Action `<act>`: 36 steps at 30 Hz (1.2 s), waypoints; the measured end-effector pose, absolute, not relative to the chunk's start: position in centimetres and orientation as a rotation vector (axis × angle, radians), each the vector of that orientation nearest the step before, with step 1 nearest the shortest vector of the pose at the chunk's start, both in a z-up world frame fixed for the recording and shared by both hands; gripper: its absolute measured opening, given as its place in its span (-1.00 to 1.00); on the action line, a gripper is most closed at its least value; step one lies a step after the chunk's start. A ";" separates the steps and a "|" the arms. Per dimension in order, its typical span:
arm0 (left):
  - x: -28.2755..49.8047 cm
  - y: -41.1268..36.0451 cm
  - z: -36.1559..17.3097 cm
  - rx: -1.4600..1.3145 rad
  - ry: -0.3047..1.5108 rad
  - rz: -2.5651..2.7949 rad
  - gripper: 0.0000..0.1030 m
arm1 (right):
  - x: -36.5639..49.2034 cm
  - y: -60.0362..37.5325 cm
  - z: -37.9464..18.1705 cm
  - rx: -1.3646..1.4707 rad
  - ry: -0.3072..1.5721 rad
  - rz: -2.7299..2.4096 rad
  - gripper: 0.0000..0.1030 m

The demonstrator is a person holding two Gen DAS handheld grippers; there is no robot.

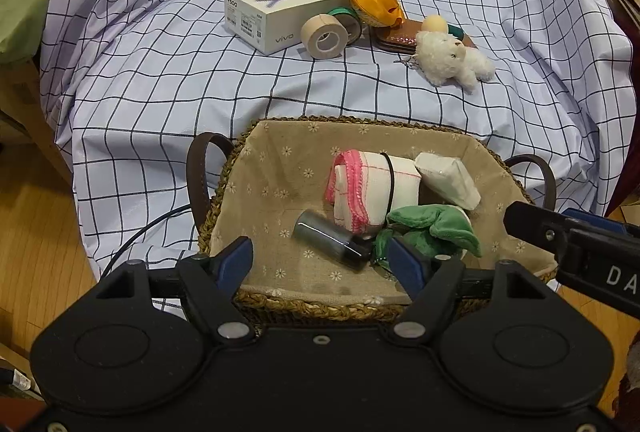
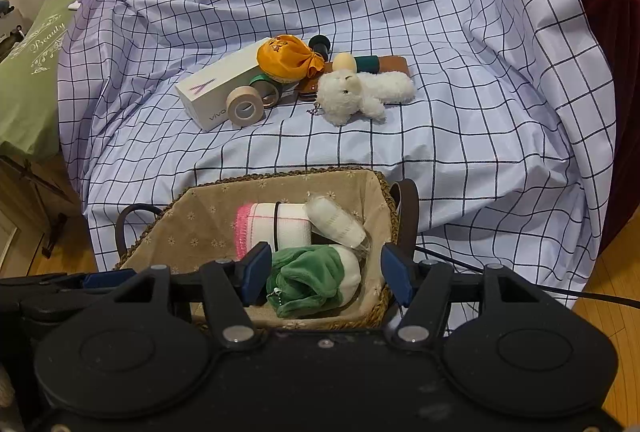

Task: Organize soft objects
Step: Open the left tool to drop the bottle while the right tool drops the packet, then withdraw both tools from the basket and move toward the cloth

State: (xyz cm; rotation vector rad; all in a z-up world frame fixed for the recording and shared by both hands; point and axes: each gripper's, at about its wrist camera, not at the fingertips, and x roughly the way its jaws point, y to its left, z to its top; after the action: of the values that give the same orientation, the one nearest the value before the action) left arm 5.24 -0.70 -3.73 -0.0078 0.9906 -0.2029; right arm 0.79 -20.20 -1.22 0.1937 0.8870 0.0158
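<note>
Basket [image 1: 256, 167] parked at 6 o'clock as the drop spot — rolled cloth [image 1: 372, 187] and green plush [image 2: 316, 280] already in. Both grippers [image 1: 324, 264] [image 2: 324, 276] hovering over it, jaws spread, pinching nothing. White teddy [image 2: 360, 95] and orange pouch [image 2: 288, 61] waiting at 12 o'clock on the checked sheet [image 2: 460, 103].

Both wrist views look steeply down, near, sharing the basket [image 1: 320, 308] [image 2: 376, 312].

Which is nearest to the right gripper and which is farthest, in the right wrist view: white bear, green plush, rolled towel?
From the right gripper:
1. Green plush, between the fingers, in the basket.
2. Rolled towel, behind it in the basket.
3. White bear, far back on the cloth.
</note>
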 end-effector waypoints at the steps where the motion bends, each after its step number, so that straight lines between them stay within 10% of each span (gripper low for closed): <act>1: 5.2 -0.7 -3.7 -0.008 0.990 -0.203 0.37 | 0.8 -20.2 -1.2 0.193 0.887 0.016 0.18; 36: 3.9 -0.7 -2.4 0.049 0.926 -0.172 0.48 | 0.6 -20.2 -1.3 0.195 0.890 0.033 0.24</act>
State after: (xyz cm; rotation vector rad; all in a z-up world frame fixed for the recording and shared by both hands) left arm 3.85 -0.71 -2.40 0.0490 0.9259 -0.1723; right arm 0.56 -20.18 -1.26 0.1946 0.8898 0.0334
